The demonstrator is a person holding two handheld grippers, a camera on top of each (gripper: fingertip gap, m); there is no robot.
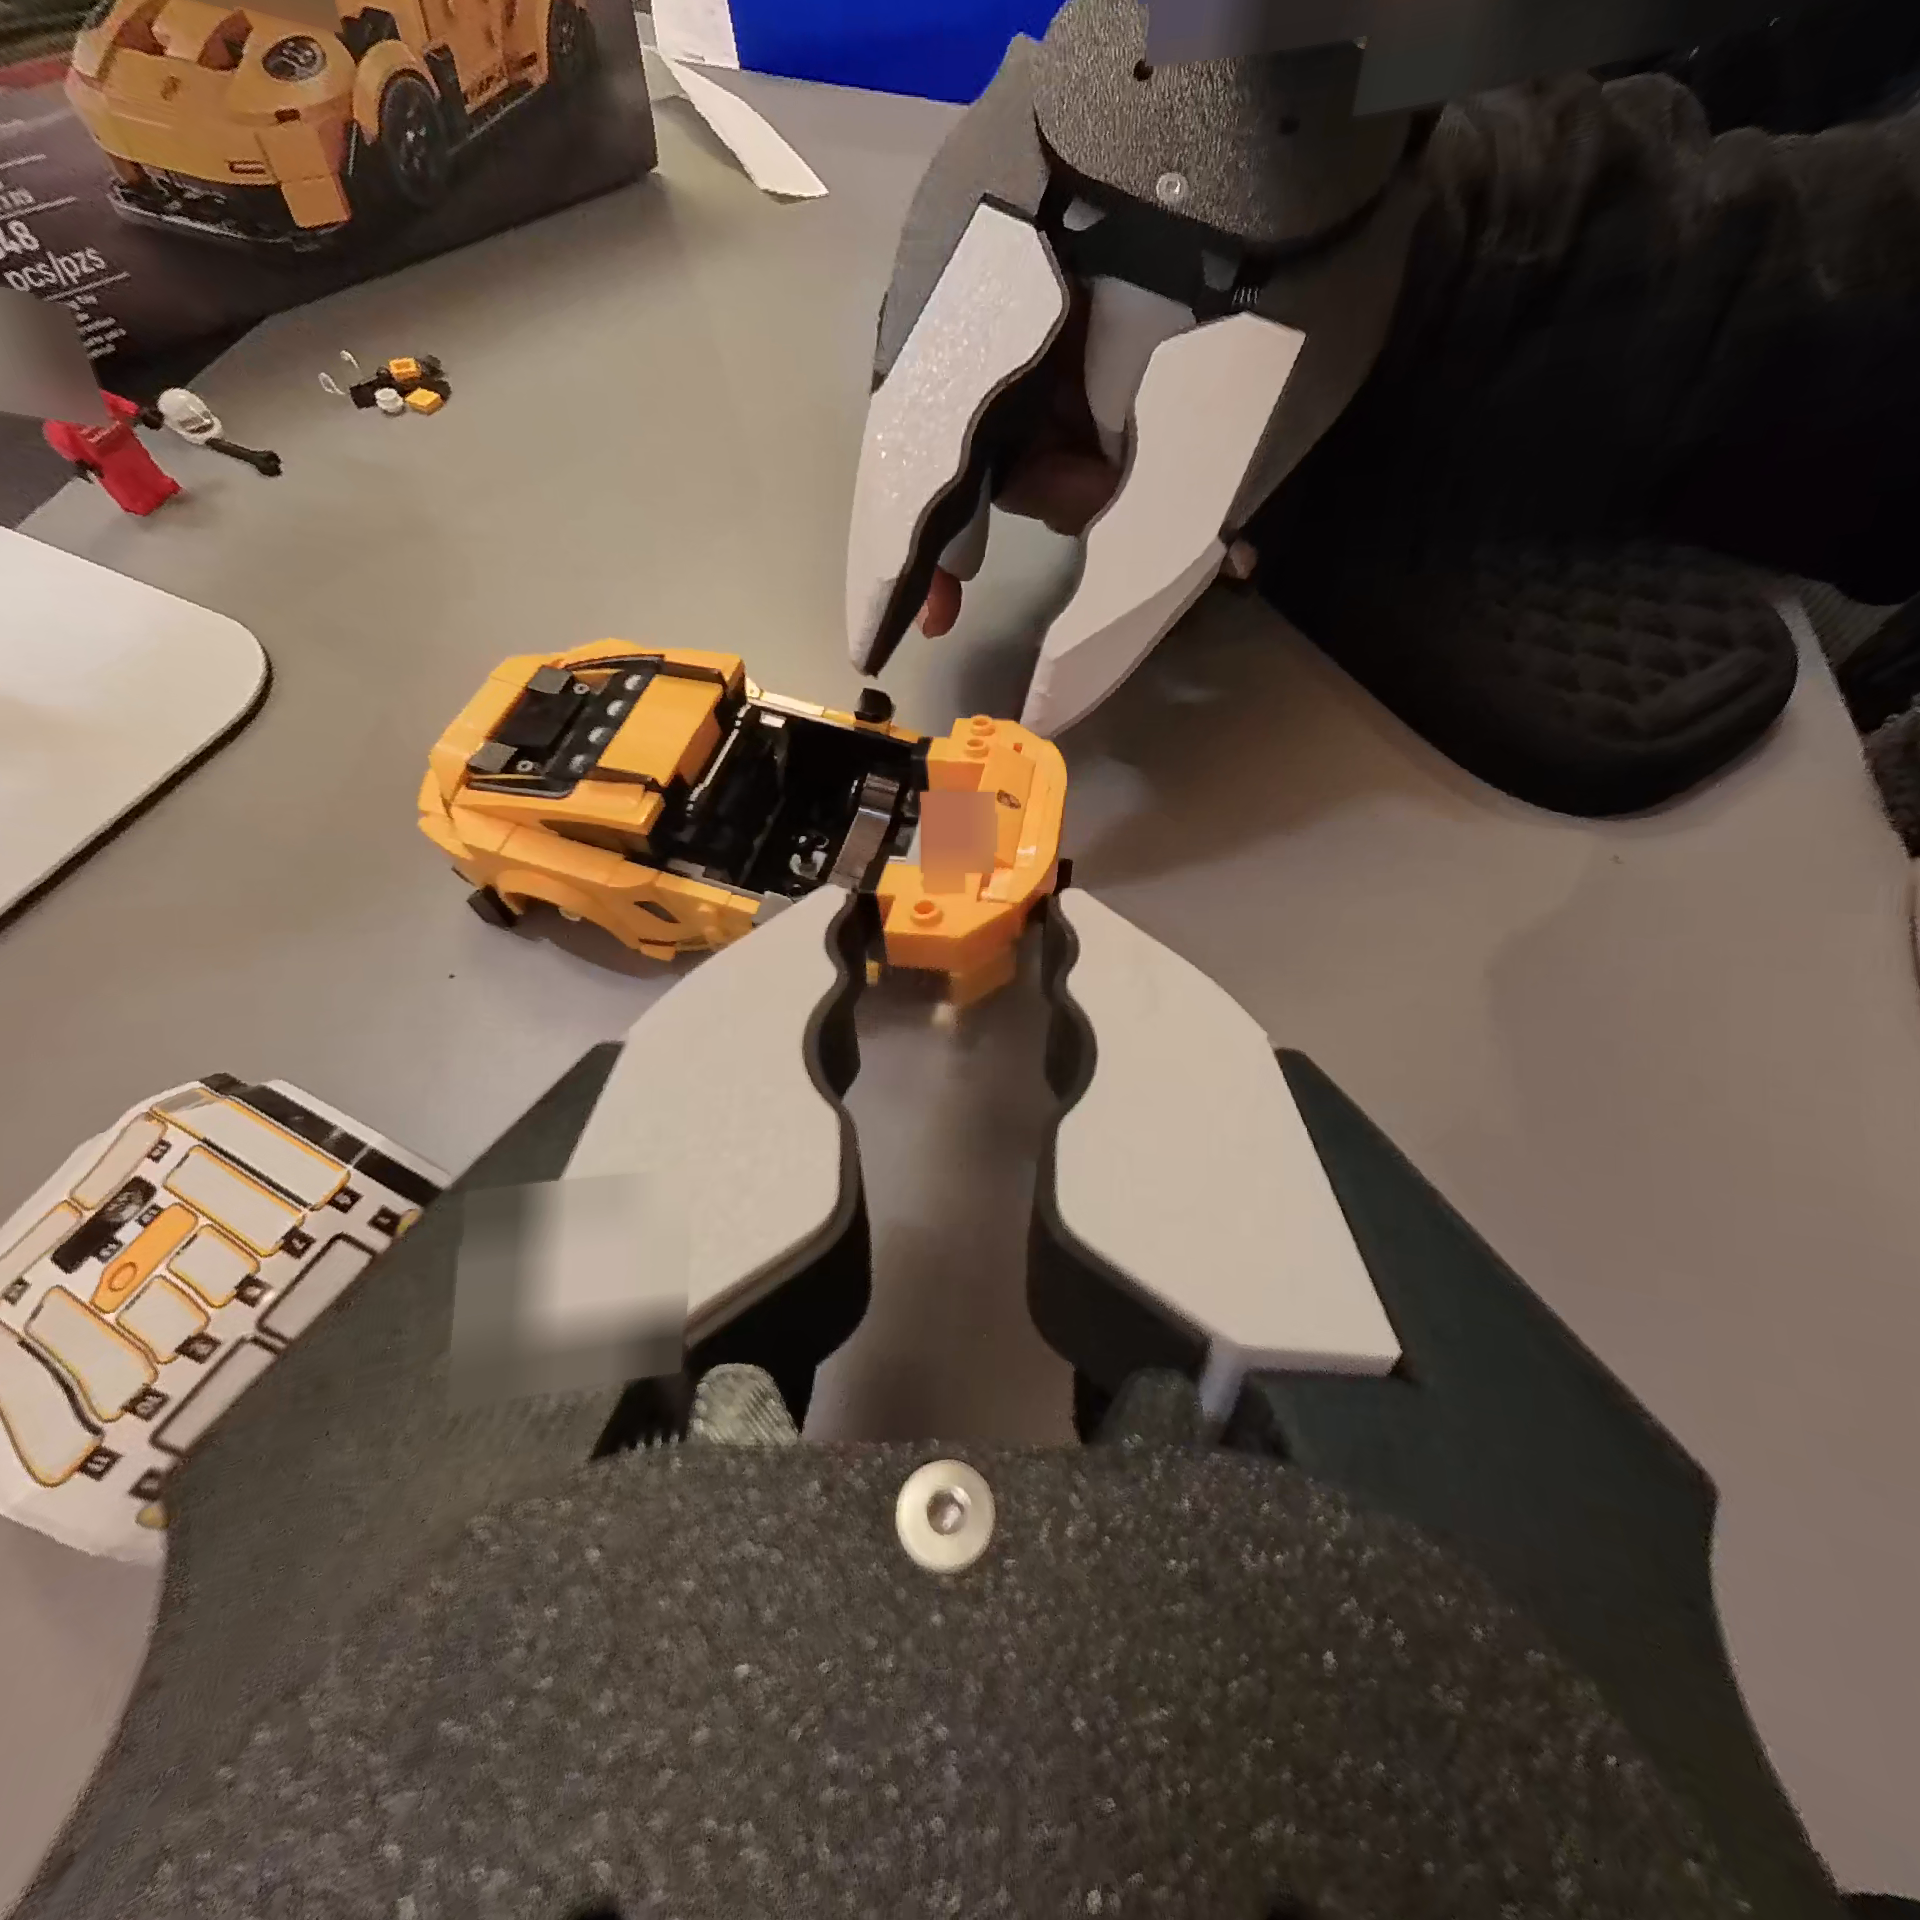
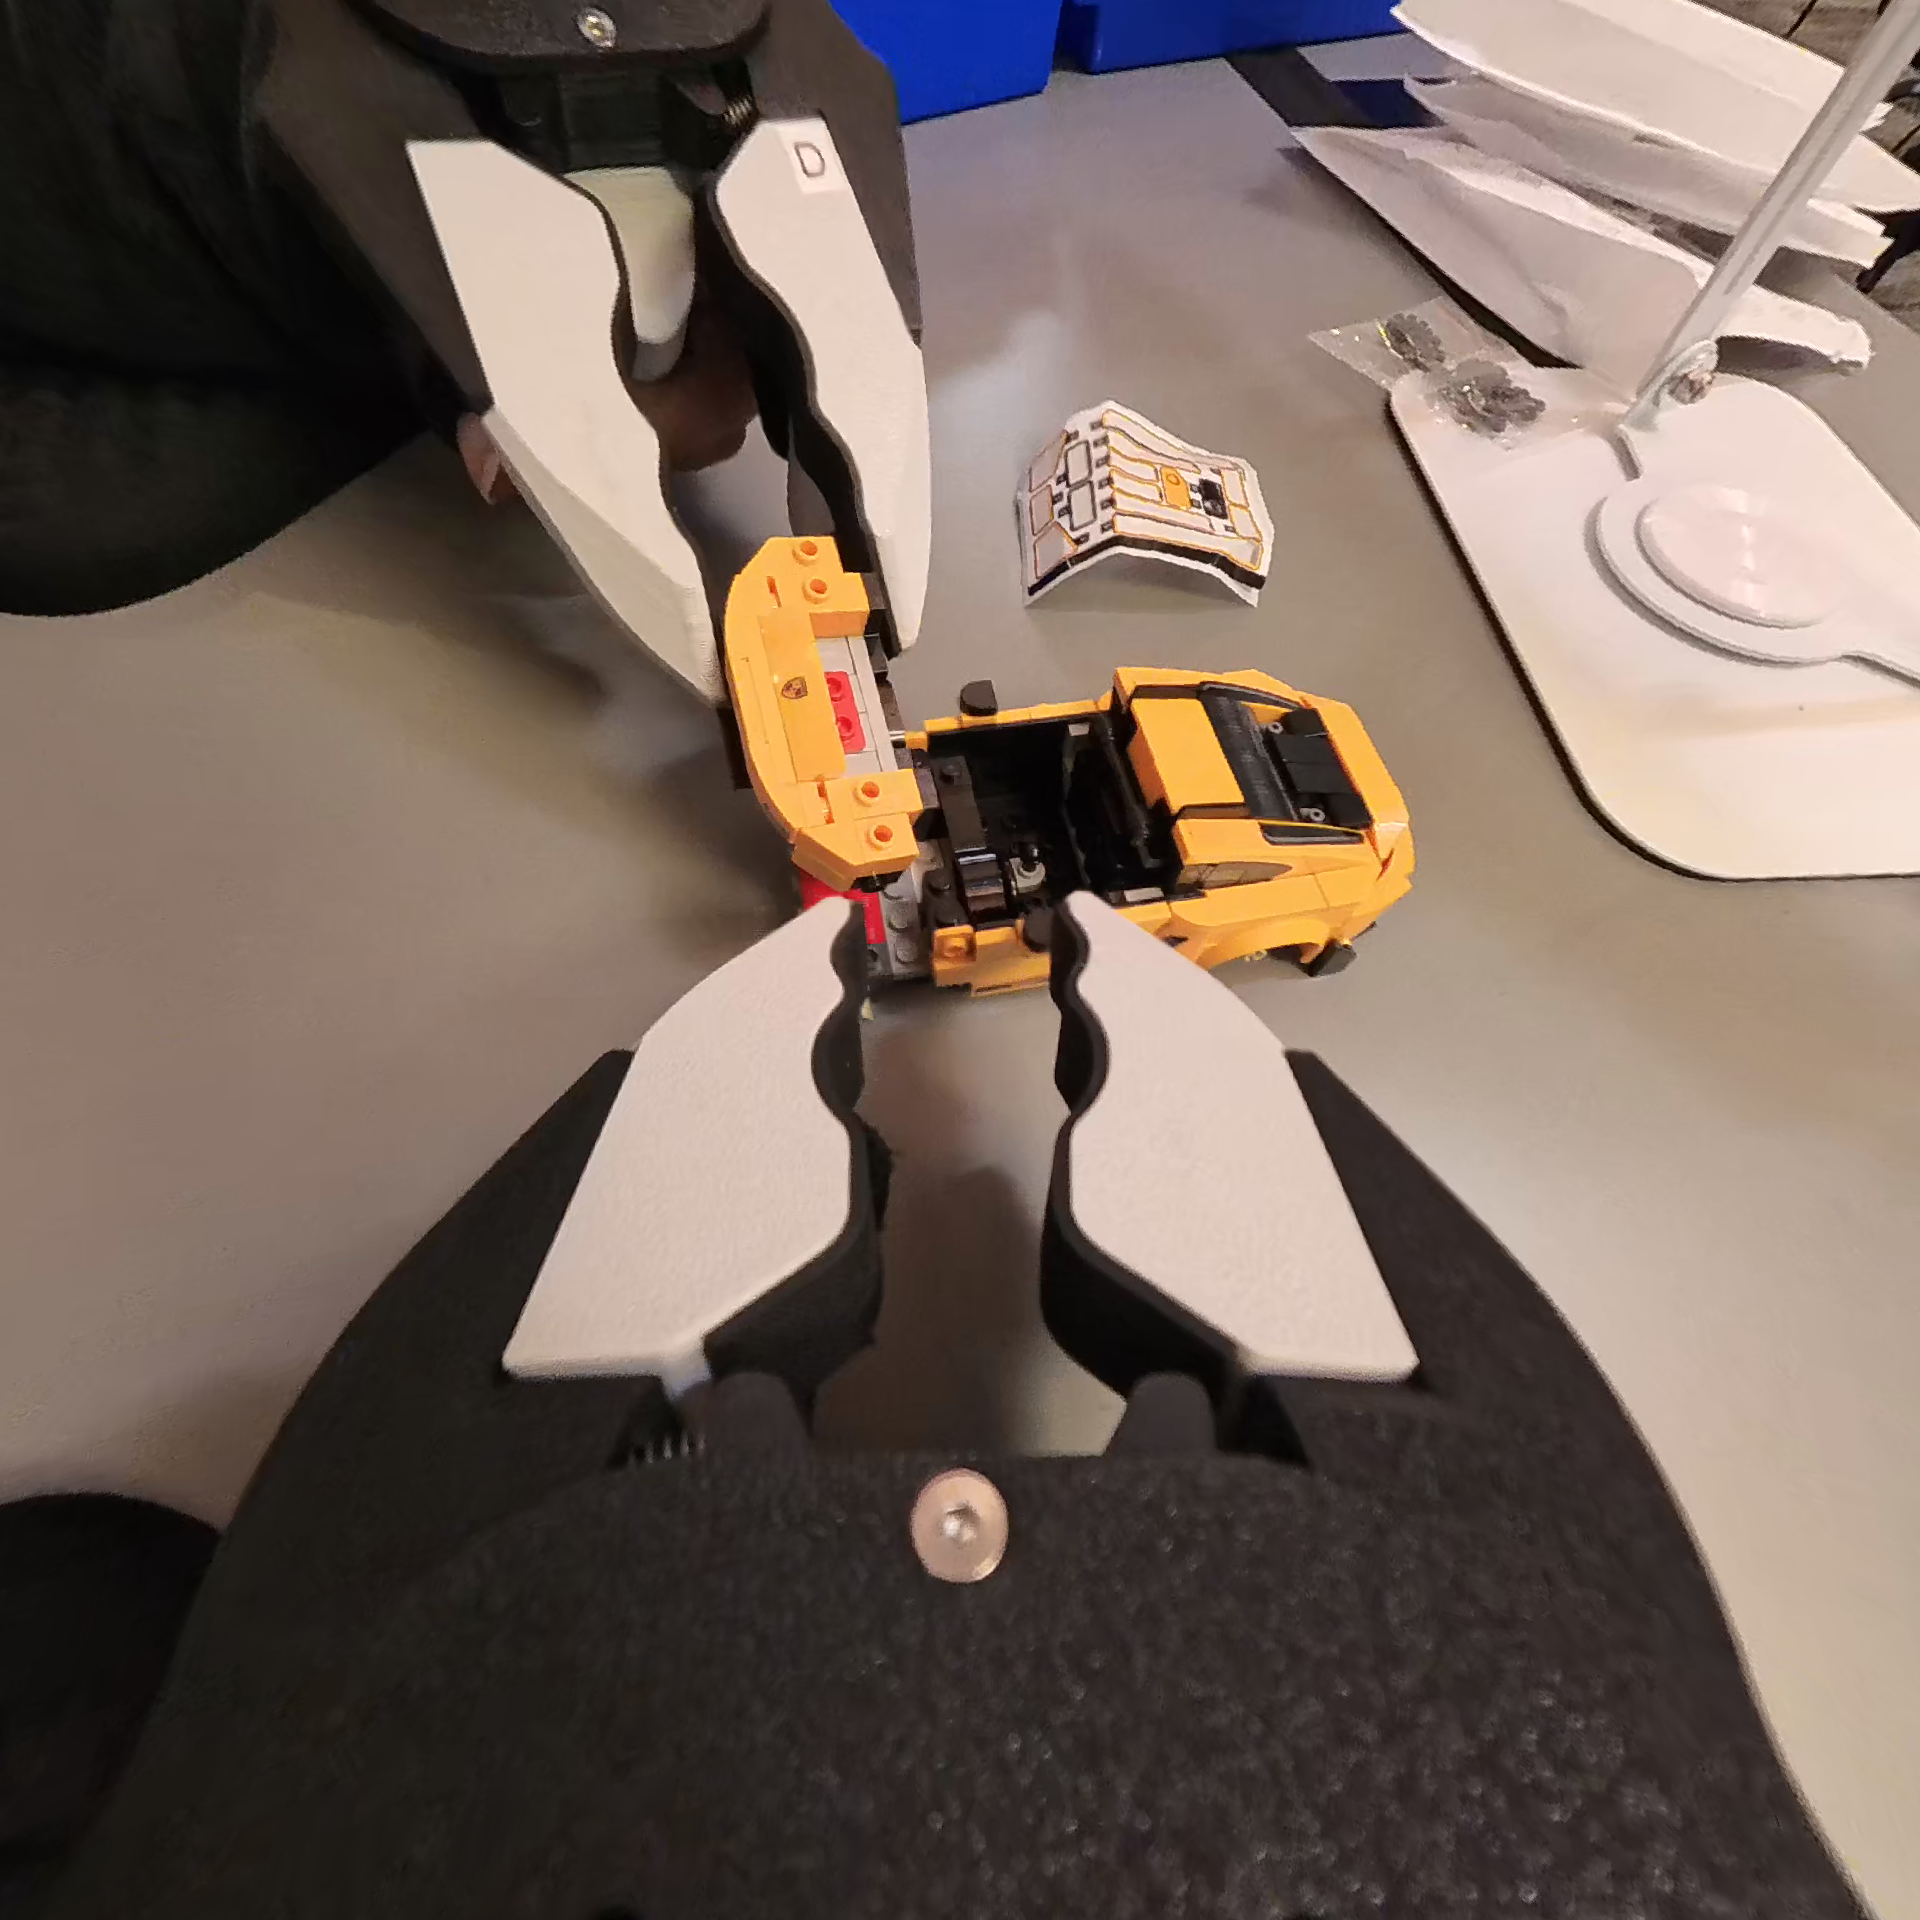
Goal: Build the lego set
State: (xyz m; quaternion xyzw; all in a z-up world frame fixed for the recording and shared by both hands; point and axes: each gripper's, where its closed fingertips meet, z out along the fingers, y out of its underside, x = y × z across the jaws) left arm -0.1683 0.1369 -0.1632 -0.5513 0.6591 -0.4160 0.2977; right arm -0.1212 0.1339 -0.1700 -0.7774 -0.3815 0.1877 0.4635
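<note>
An orange lego car (image 1: 582, 790) with an open black cockpit lies on the grey table; it also shows in the right wrist view (image 2: 1226, 790). My left gripper (image 1: 951, 909) is shut on the car's orange front hood section (image 1: 935, 920), one finger at the nose and one behind the hood. In the right wrist view the left gripper (image 2: 805, 660) holds that section (image 2: 790, 727) slightly raised over red and grey bricks. My right gripper (image 2: 951, 912) is open, its tips straddling the car's near side by the front fender. It also shows in the left wrist view (image 1: 961, 691), just above a black mirror stud (image 1: 878, 704).
The lego box (image 1: 312, 135) stands at the far left. A red minifigure part (image 1: 114, 457) and loose small pieces (image 1: 400, 384) lie near it. A sticker sheet (image 2: 1143, 499) lies beside the car. A white stand base (image 2: 1714, 623), paper bags (image 2: 1610, 156) and a black pad (image 1: 1558, 675) border the table. There is about 6 centimeters between the tips of the two grippers.
</note>
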